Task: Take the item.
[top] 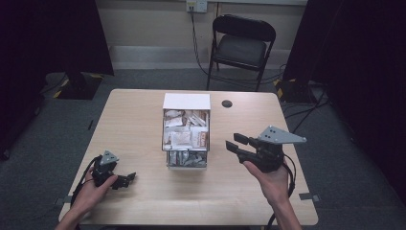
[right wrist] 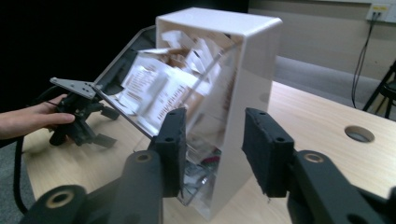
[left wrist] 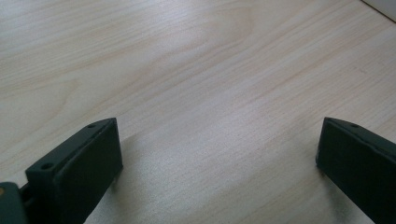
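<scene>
1. High view: a white dispenser box [top: 186,101] with a clear front is standing at the centre of the frame on the light wooden table [top: 139,115]; paper sachets [top: 184,132] are filling it.
2. The right gripper [top: 231,143] is hovering right of centre, held off the tabletop, jaws pointing left toward the box and apart from it.
3. Right gripper view: the right gripper [right wrist: 212,149] is showing its jaws part-way apart with nothing between the pads; the box [right wrist: 247,79] is sitting beyond them, mid-frame, with its clear panel tilting outward.
4. The left gripper [top: 128,179] is resting at lower left of the high view, in the person's left hand [top: 93,191], well apart from the box.
5. Left gripper view: the left gripper [left wrist: 219,154] is holding its jaws wide apart over bare table, gripping nothing.
6. A cable hole [top: 227,103] is sitting just right of the box top; a black folding chair [top: 242,45] is standing behind the table, upper centre.
</scene>
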The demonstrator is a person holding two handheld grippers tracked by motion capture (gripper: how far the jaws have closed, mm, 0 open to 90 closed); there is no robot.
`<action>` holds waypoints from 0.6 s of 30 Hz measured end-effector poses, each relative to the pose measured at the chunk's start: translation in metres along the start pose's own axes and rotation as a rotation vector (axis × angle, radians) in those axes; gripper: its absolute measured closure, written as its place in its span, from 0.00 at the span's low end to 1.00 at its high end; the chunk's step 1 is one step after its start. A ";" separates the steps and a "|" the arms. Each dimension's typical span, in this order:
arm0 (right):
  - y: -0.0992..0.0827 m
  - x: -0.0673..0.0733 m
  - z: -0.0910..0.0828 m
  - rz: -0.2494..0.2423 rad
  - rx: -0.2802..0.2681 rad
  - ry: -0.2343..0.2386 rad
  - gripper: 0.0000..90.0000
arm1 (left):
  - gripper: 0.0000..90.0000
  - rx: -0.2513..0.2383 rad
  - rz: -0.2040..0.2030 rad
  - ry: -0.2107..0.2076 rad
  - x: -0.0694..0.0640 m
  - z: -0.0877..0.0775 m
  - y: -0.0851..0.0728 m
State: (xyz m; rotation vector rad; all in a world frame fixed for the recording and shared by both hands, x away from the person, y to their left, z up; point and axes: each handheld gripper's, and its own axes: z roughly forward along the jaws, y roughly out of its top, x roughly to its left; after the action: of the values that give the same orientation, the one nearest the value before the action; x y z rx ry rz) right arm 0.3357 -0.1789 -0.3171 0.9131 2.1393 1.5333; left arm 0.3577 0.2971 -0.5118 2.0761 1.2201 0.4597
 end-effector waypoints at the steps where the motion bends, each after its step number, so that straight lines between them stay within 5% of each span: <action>1: 0.003 0.002 0.001 -0.005 -0.008 0.002 0.67 | 0.00 -0.001 0.000 -0.001 0.000 0.000 0.000; 9: 0.024 0.014 0.023 -0.015 -0.034 0.091 0.66 | 0.00 0.000 0.000 -0.001 0.000 0.000 0.000; 18: 0.034 0.023 0.050 -0.015 0.003 0.165 0.68 | 0.00 -0.001 0.000 -0.001 0.000 0.000 0.000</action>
State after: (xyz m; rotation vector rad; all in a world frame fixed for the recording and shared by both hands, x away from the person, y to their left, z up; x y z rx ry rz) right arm 0.3602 -0.1211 -0.3009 0.7942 2.2556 1.6501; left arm 0.3577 0.2971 -0.5119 2.0751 1.2195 0.4584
